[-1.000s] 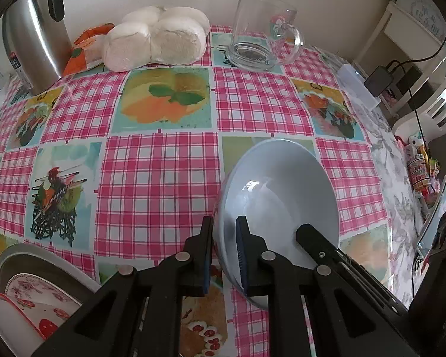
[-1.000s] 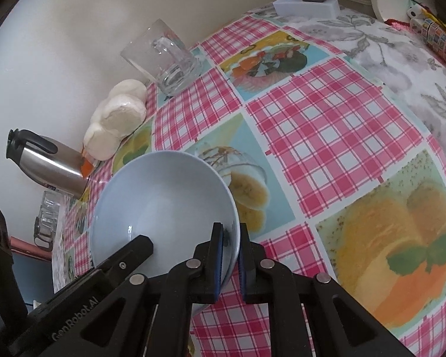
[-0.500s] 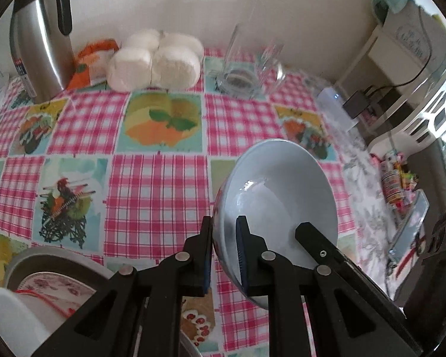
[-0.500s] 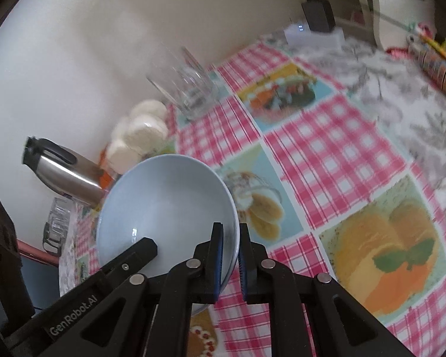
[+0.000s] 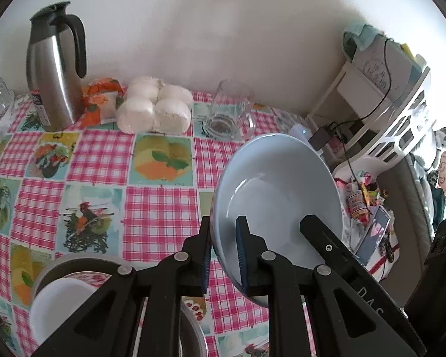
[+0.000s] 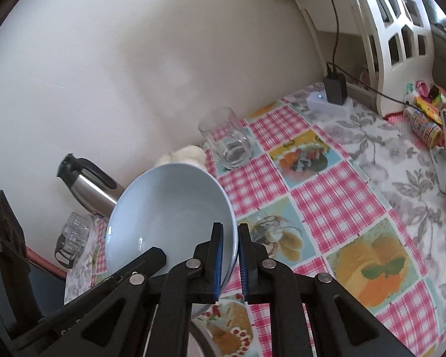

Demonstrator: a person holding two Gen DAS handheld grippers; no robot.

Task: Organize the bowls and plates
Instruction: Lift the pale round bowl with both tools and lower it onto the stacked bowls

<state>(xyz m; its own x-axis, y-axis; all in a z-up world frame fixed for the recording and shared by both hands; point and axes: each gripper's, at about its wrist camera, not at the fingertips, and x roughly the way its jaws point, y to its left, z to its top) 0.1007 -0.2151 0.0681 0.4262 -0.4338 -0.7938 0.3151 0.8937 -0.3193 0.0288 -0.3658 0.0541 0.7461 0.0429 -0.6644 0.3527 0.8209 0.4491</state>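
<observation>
In the left wrist view, the left tool is clamped on the near rim of a pale blue bowl, one pad inside the wall and one outside. The bowl hangs tilted above the checked surface, clear of it, to the right of the steel kettle and nearer the camera than the glass mug. It looks glazed ceramic: stiff, smooth, probably slippery and breakable, with some weight, so a rim pinch from two opposite sides seems the sound hold (a single pinch would likely let it swing). Down to the left of the bowl sits a metal basin with a white bowl and a patterned plate inside.

In the right wrist view, the right tool grips the bowl on the opposite rim, its blue ribbed pads closed on the thin wall. The bowl is round, shallow and empty, with a glossy highlight inside. Beyond it stand the kettle and the clear, thick-walled mug.
</observation>
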